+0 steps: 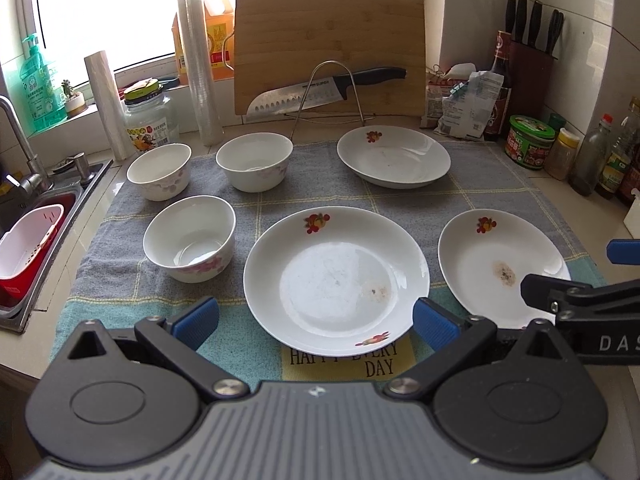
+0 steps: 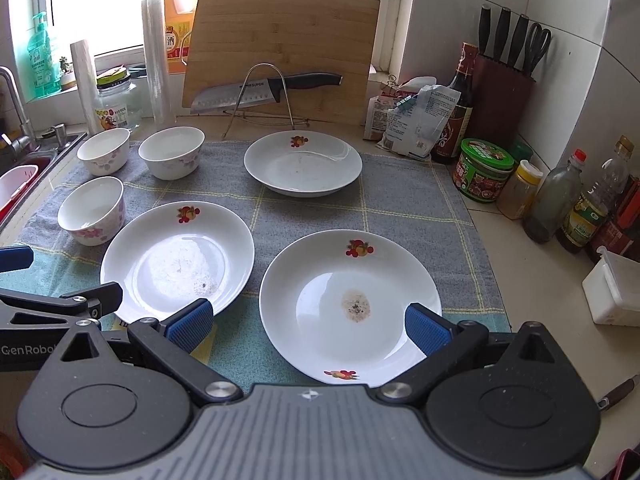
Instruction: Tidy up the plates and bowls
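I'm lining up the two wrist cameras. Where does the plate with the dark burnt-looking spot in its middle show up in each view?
Left wrist: the spotted plate lies at the lower right, partly behind the right tool.
Right wrist: it lies low at centre, between that tool's open fingers.
Shared landmark: the knife on the wire rack against the cutting board.

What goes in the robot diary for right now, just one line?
left gripper: open | right gripper: open | plates: three, apart | bowls: three, unstacked

It was a home kitchen: a sink (image 1: pixel 24 216) sat beside the bench (image 2: pixel 532 280), with a knife block (image 2: pixel 502 92), cutting board (image 1: pixel 328 40) and sauce bottles (image 2: pixel 592 208) against tiled walls.
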{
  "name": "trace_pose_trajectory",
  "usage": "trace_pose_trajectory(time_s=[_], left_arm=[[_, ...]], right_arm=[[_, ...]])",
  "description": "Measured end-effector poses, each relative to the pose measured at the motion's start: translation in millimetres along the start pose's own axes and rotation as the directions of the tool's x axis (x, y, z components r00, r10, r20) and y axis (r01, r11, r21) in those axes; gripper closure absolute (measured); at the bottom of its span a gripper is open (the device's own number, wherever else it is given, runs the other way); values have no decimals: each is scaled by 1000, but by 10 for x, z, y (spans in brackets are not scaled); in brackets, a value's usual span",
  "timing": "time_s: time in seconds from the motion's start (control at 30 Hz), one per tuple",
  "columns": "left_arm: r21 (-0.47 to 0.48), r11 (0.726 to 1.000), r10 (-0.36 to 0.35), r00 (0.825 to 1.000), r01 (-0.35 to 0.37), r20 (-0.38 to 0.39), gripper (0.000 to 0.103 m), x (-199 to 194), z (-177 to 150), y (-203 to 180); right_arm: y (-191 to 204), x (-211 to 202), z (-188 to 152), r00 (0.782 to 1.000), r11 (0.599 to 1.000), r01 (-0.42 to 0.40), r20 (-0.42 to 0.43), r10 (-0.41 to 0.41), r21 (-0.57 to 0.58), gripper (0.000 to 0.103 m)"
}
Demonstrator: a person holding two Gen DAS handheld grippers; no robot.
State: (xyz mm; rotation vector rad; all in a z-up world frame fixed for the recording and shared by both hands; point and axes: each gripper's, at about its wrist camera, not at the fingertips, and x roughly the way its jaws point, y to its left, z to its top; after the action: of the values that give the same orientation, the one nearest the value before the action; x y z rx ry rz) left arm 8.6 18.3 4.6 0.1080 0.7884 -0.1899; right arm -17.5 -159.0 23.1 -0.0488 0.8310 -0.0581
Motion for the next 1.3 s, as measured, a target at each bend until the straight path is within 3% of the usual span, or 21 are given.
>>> trace_pose_trajectory(time_s=[0.33, 0.6, 0.7, 0.8, 1.3], left_arm=[[56, 995, -79, 997, 79, 11, 1, 144, -26, 63], [53, 993, -113, 991, 109, 79, 1, 181, -32, 31], [54, 984, -172, 983, 169, 62, 1, 207, -5, 26], [53, 961, -273, 962, 272, 20, 1, 247, 12, 2], [139, 960, -241, 970, 243, -35, 1, 472, 119, -454]], right_arm=[[-182, -42, -226, 997, 1000, 10, 78, -11, 10, 0], [-363, 62, -497, 998, 999, 6, 58, -8, 33, 0], [-408, 148, -573, 999, 999, -8, 51, 6, 36, 0], [-454, 265, -641, 999, 999, -29, 43, 27, 30, 0], [-706, 907, -895, 994, 994, -108, -35, 108, 14, 0]])
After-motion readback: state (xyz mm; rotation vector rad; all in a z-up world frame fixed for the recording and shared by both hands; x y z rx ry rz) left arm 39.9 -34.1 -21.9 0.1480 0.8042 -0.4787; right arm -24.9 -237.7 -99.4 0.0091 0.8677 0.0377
